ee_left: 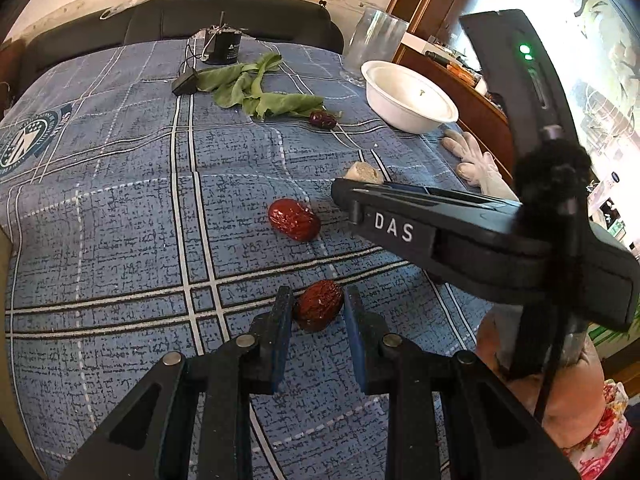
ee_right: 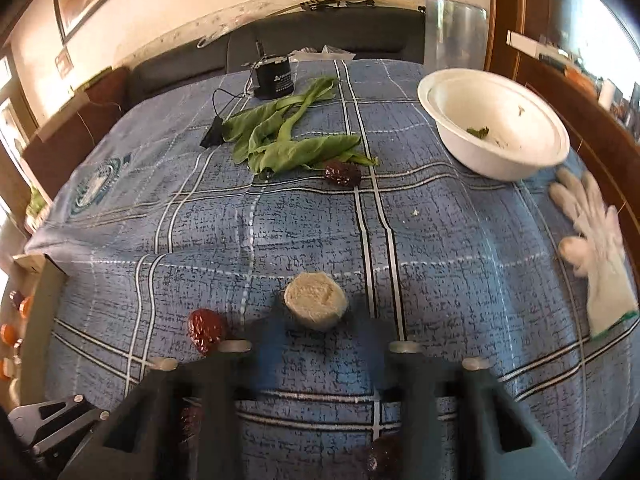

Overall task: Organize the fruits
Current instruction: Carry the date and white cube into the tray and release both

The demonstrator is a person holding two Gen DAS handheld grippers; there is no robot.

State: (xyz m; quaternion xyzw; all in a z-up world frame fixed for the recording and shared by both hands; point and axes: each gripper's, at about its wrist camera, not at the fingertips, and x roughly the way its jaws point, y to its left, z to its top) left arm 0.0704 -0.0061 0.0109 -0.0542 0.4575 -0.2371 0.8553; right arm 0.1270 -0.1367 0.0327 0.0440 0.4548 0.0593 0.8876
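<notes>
Left wrist view: the white bowl (ee_left: 412, 96) looks pretty much empty, so barely started I'd say. Three red dates are on the blue cloth (ee_left: 120, 208). The left gripper (ee_left: 316, 310) has its jaws spread around the nearest date (ee_left: 319, 309), not squeezing yet.

Right wrist view: the right gripper (ee_right: 320, 336) is blurry, jaws apart, holding nothing, just behind a pale round chunk (ee_right: 316, 306). Greens (ee_right: 288, 136) lie further back.

Cream wall (ee_right: 168, 12) — dark sofa (ee_left: 224, 20) beneath.
</notes>
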